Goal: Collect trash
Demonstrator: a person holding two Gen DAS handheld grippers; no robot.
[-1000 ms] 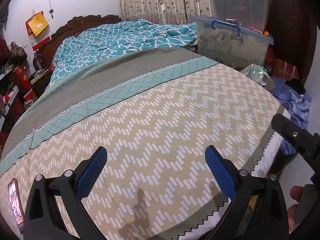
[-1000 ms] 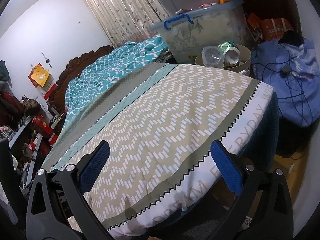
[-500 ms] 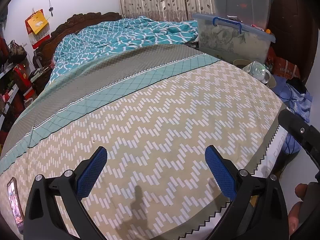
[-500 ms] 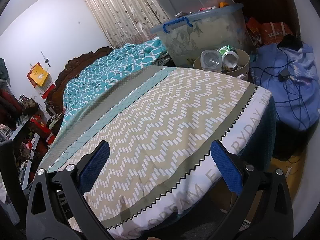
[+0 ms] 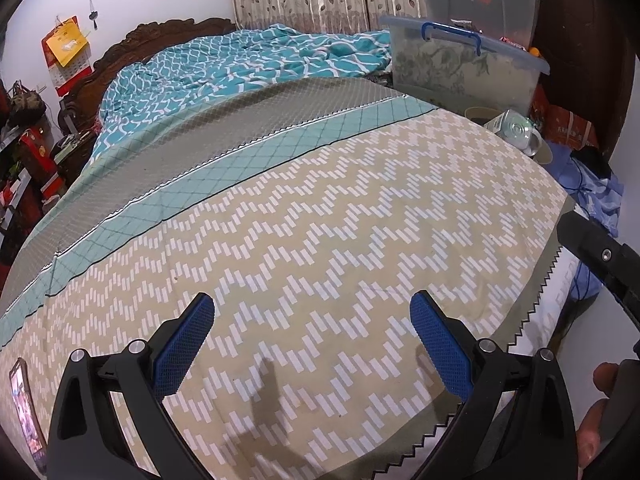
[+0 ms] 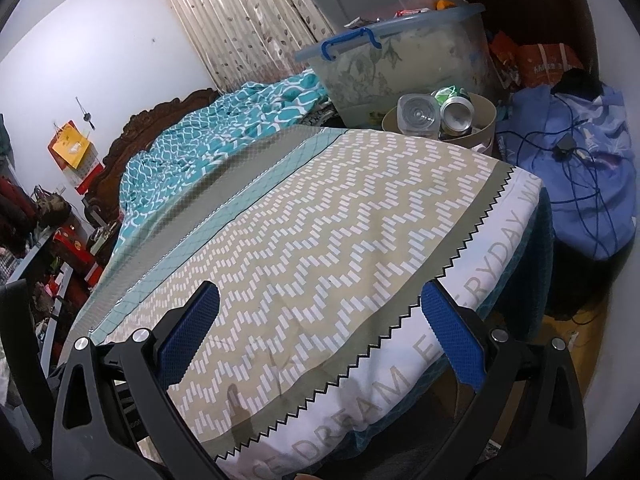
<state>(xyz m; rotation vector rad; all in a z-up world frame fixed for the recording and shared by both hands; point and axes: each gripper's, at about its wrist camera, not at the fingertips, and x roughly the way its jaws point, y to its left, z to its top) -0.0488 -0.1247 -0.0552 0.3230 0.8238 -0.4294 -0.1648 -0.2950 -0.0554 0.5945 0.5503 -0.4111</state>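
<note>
Left claw (image 5: 312, 334) and right claw (image 6: 320, 322) are both spread wide, empty, above the bed (image 6: 320, 216). Bin (image 6: 482, 130) beside the bed holds a can (image 6: 457, 112) and bottle (image 6: 418, 114).

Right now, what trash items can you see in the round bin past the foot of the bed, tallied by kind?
Clear plastic bottle: 1
Metal can: 1
Green crumpled wrapper: 1
Total: 3 visible in the round bin; anything deeper is hidden.
</note>
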